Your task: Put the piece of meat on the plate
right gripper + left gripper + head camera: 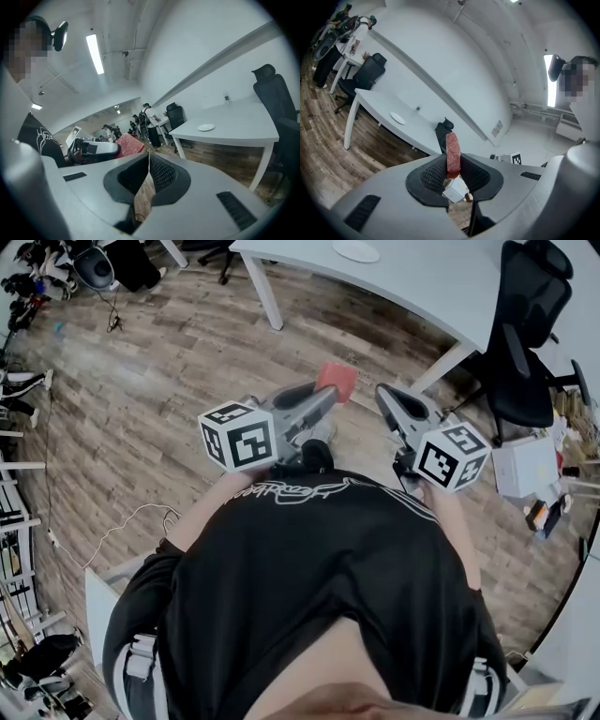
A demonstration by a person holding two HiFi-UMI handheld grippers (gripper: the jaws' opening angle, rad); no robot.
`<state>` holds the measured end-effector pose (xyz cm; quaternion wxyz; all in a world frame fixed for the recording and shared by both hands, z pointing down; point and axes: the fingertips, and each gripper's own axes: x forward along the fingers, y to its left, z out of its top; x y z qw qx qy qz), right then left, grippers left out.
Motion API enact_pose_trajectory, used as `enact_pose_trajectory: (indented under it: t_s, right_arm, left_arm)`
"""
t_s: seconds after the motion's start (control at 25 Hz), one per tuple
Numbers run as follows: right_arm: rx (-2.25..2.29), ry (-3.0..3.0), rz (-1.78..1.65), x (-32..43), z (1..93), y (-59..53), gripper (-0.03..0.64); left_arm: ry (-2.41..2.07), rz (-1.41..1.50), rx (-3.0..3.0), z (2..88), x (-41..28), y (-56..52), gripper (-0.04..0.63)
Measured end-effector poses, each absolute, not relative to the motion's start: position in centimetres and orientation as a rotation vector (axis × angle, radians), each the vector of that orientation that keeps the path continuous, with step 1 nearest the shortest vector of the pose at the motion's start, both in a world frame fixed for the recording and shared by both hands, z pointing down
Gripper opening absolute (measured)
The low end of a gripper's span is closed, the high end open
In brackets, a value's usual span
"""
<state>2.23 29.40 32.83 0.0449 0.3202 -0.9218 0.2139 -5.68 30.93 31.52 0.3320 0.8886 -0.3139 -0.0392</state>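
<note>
A wooden floor (169,371) spreads beneath and ahead of the left gripper (323,399) and the right gripper (386,395). Ahead of the right gripper stands a white table (441,277) on white legs. A black office chair (525,343) sits at the table's near end, off to that gripper's right. Closer in on the same side, a white box (527,465) sits low by the floor. A thin white cable (122,526) trails over the boards behind and to the left of the left gripper. Far off to the right gripper's left, several people (140,117) stand among desks. A long ceiling lamp (95,54) glows above it.
</note>
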Motion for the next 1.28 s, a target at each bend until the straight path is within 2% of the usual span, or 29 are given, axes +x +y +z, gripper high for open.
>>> enact_pose_trajectory:
  t_s: [0.52,1.28]
  right_arm:
    - [1.037,-2.769,0.675,2.9,34.5,23.0,0.012]
    - [1.122,-2.661,0.816,0.7,35.6,1.1,0.012]
  left_arm:
    - [-0.761,-0.109,2.309,33.0,-5.2,24.2,0.089]
    - [-0.680,-0.043,2.238,34.0,-7.5,1.6,0.089]
